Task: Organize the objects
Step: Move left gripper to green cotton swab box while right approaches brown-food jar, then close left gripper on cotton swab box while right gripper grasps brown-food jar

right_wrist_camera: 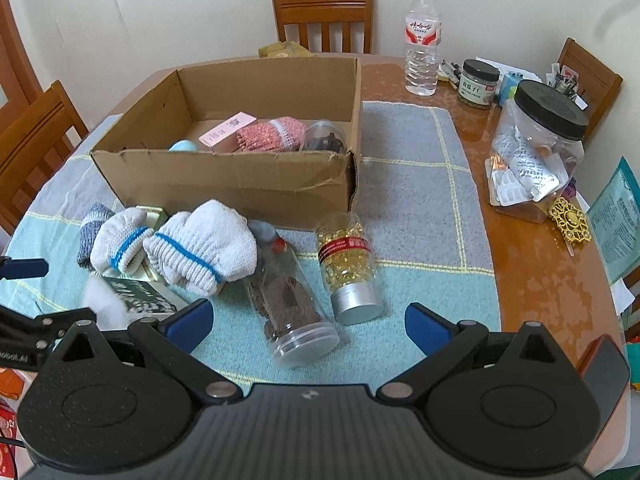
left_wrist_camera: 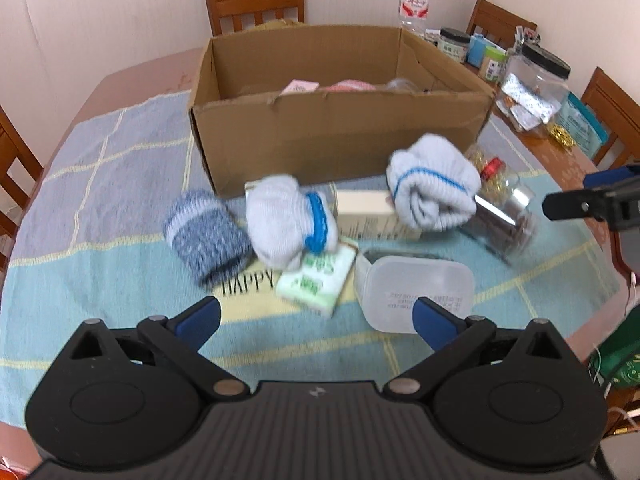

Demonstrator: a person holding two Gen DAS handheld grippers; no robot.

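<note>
Left gripper (left_wrist_camera: 316, 316) hangs wide and empty over a tub (left_wrist_camera: 416, 292), tissues (left_wrist_camera: 316, 276) and three socks (left_wrist_camera: 432, 184) outside the box (left_wrist_camera: 340, 136).

Right gripper (right_wrist_camera: 309, 322), also wide and empty, faces two jars (right_wrist_camera: 348, 268); box holds few items, so most remains.

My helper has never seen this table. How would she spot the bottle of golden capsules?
Find the cardboard box on the checked cloth. Just before its right front corner two clear containers lie side by side. Hers is the capsule bottle: red label, silver cap, golden beads, while its neighbour, the jar, holds dark brown pieces.
</note>
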